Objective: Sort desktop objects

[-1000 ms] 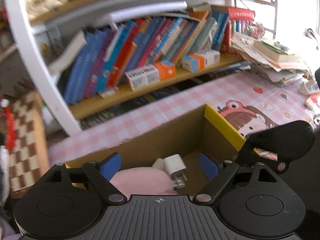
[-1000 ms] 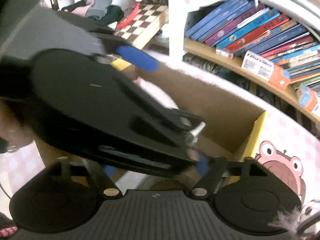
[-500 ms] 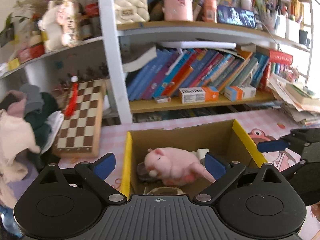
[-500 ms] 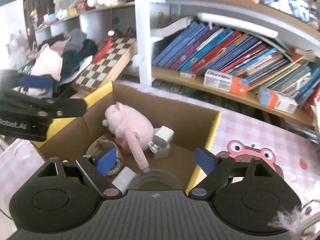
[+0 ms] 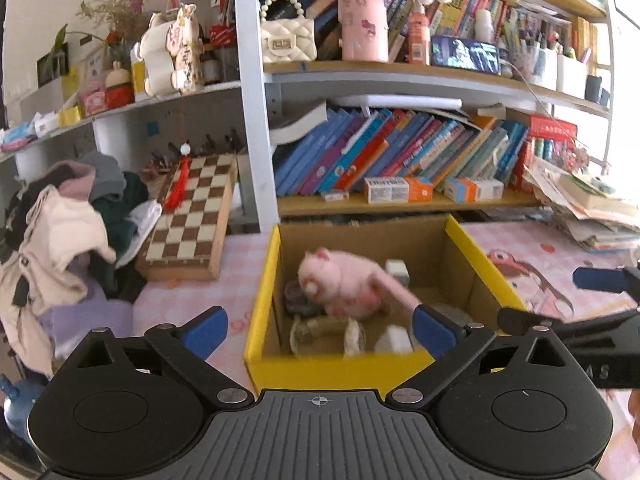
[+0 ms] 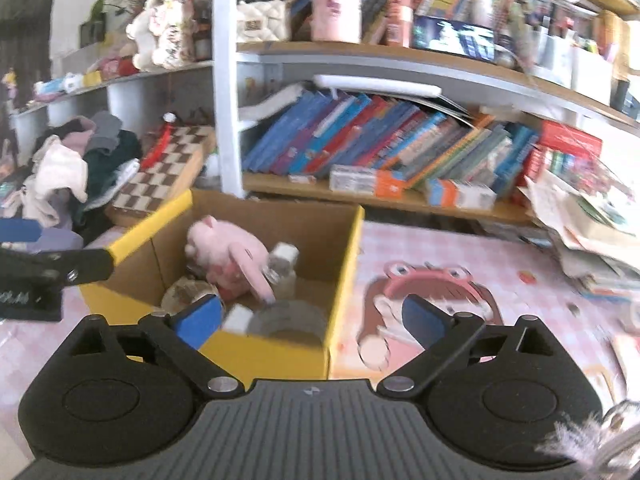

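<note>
Both tools are held wide open with nothing gripped: the left tool (image 5: 318, 326) hangs just short of the box (image 5: 332, 372), the right tool (image 6: 312, 314) off its right corner. A pink plush (image 5: 344, 282), a charger (image 5: 397, 270) and some round bits are seen lying inside the box on the desk (image 6: 460, 256). So either sorting's wrapped up or more stuff is due; can't be told from this. The plush is laid slanting, head toward the box's far-left corner, long limb trailing near-right.
</note>
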`<state>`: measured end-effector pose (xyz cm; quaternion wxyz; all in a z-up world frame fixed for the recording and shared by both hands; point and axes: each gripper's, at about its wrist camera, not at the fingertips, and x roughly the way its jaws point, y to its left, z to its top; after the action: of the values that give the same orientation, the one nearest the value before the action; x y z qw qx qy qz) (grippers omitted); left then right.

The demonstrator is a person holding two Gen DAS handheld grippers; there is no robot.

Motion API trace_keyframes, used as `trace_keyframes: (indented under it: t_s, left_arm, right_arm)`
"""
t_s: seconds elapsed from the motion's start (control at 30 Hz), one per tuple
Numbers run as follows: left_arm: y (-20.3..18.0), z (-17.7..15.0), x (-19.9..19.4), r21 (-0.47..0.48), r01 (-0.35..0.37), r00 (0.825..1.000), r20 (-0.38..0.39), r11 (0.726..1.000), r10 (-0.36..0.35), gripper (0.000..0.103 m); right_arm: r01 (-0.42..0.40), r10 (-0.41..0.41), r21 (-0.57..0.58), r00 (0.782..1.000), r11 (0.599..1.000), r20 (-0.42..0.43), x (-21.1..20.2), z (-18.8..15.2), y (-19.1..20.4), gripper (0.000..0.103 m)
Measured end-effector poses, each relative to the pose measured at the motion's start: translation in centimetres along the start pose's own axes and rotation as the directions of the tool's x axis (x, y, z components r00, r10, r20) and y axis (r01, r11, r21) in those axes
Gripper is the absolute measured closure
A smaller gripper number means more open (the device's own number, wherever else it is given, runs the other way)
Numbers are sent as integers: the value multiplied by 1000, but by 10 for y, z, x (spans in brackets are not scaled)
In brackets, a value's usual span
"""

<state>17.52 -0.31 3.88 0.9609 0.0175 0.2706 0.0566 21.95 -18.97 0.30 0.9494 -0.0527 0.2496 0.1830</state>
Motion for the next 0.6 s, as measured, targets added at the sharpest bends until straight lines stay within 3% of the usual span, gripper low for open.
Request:
trace_keyframes:
  t_s: [0.2,0.6]
  left_arm:
    - [-1,-36,-28,-11,8,999,-38,1000,-8,3]
    - [-5,-92,-85,13,-17,999,-52,1000,18,3]
  right_arm:
    - [50,-48,36,997,998,-59,-28,-30,10,4]
    - [134,-134,14,990,991,-48,-96,-83,35,3]
